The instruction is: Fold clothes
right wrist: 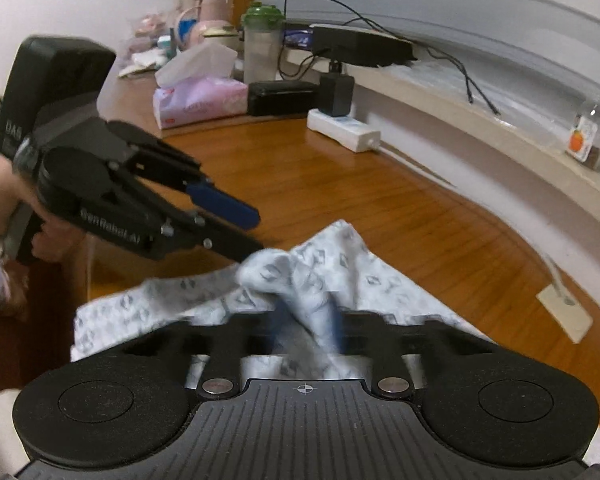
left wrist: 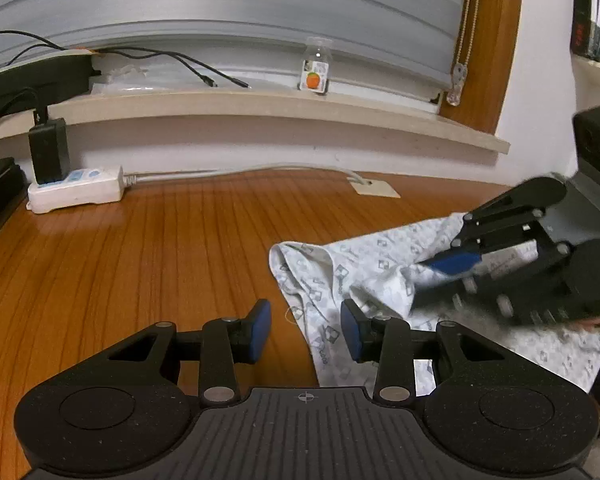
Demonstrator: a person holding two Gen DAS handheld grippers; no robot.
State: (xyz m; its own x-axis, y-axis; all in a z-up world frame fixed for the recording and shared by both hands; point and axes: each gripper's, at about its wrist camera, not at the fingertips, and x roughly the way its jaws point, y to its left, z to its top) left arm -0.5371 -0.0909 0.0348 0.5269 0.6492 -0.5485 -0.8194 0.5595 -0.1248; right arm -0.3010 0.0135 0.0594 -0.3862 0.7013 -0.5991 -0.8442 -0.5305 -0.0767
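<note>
Right claw (right wrist: 306, 320) pinches a bunched fold of the patterned garment (left wrist: 332, 276), lifting it to fold; left claw (left wrist: 305, 330) spread, straddling the garment's edge on the surface (left wrist: 160, 248).

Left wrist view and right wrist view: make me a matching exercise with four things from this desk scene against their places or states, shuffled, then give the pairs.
Things:
1. left hand-held gripper
2. right hand-held gripper
3. clear plastic bottle with an orange label
4. white power strip

Places or states:
A. stands on the pale window ledge
B. shut on the white patterned garment
C. lies on the wooden desk by the wall, a black adapter plugged in
D. jaws open over the garment's edge

Pairs: 1-D, 2-B, 3-A, 4-C
</note>
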